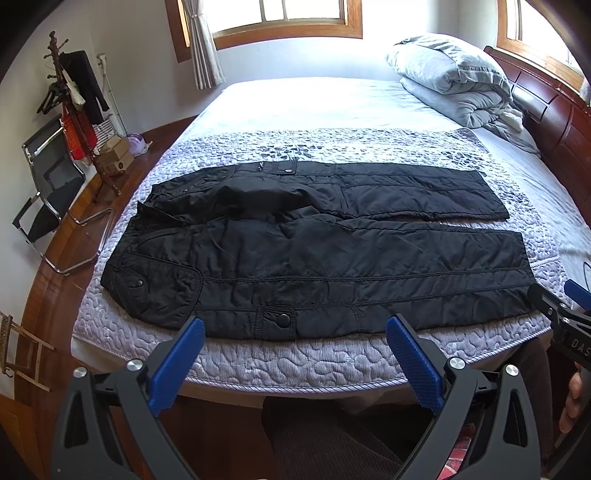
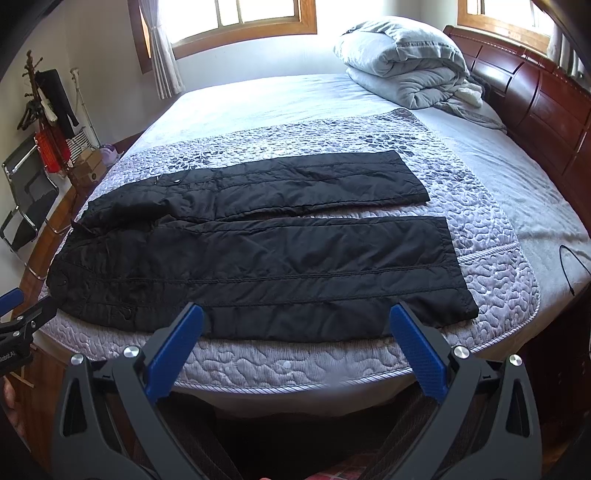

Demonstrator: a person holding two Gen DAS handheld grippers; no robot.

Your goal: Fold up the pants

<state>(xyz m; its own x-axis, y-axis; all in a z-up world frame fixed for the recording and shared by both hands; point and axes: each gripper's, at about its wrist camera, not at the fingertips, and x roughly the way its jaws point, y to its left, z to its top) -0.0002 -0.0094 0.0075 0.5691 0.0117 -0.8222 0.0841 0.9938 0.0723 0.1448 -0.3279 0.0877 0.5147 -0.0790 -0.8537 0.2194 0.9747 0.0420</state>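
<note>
The black pants lie flat across the middle of the frame in both views, spread on the quilted lavender cover of the bed. The waistband sits at centre left, the two legs run toward the right, and a narrow strip of cover shows between the leg ends. The near leg lies just beside the front edge of the bed. Snap buttons show on the near pocket flaps.

The left gripper occupies the lower part of the left wrist view, its blue fingers spread wide and holding nothing, just short of the near edge of the pants. The right gripper sits likewise at the bottom of the right wrist view, blue fingers wide apart and empty, with the tips overlapping the near hem in the picture; contact probably does not occur, but the view does not settle it.

A folded grey duvet rests at upper right, against the dark wooden headboard. A coat stand and a folding chair stand at far left. Windows with wooden frames fill the top edge.
</note>
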